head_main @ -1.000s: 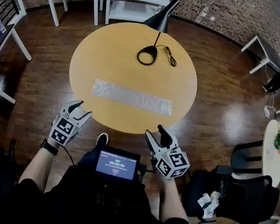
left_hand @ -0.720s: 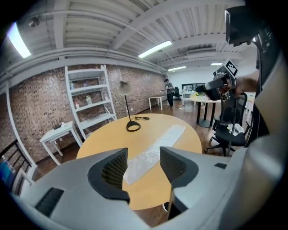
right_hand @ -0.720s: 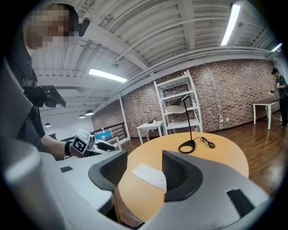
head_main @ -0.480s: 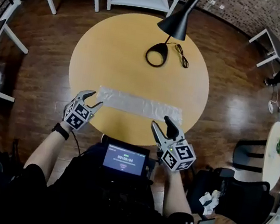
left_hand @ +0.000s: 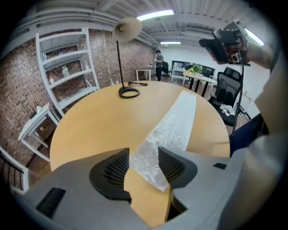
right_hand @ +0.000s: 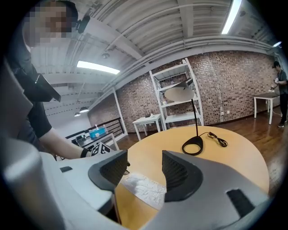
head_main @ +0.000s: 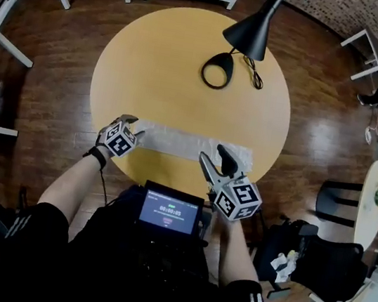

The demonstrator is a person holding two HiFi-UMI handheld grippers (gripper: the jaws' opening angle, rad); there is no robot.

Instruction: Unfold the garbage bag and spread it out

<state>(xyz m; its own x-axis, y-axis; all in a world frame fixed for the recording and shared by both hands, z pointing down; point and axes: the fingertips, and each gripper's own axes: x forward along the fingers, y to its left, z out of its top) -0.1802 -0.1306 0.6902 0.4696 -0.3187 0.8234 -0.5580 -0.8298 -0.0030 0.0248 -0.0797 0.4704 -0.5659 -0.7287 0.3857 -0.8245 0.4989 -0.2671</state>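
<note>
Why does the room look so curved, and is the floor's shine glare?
Head view: a wide lens bows the room around the table, and the floor shows glare. Left gripper view: black corners, ceiling light washed out. Right gripper view: same curving.

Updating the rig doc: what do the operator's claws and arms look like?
Left claw and right claw: light grey shells, dark mesh-textured pads, and a cube of black-and-white square markers each. Black short sleeves, black band on the left wrist. The left claw's jaws have just been closing slightly, still open round the end of the bag.
</note>
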